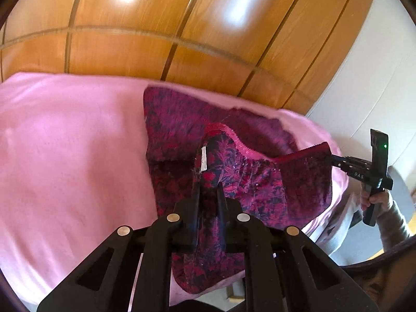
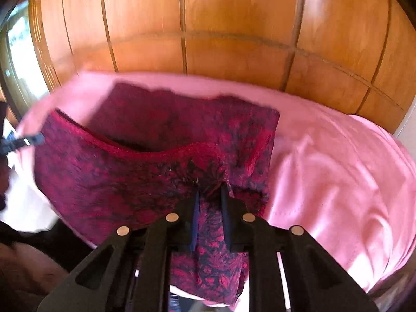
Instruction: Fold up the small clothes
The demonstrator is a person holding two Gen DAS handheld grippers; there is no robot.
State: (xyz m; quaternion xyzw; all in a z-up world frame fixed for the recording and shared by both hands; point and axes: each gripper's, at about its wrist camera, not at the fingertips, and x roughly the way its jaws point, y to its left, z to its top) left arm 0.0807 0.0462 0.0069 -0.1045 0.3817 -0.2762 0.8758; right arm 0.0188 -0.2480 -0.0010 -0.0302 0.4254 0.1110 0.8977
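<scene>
Wood panels [image 1: 161, 23] stand behind your pink bed sheet [image 1: 65, 156]. Your left gripper [image 1: 209, 195] pinches one top corner of the red flowery cloth [image 1: 260, 187]; your right gripper [image 2: 210, 195] pinches the other. Its top edge hangs lifted between them, the rest lying on the sheet.

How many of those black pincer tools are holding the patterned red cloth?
2. The left hand-held gripper pinches one end of the cloth; the right hand-held gripper pinches the other end.

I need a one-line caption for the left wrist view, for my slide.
Left gripper and right gripper pinch a red patterned garment above a pink sheet.
</scene>
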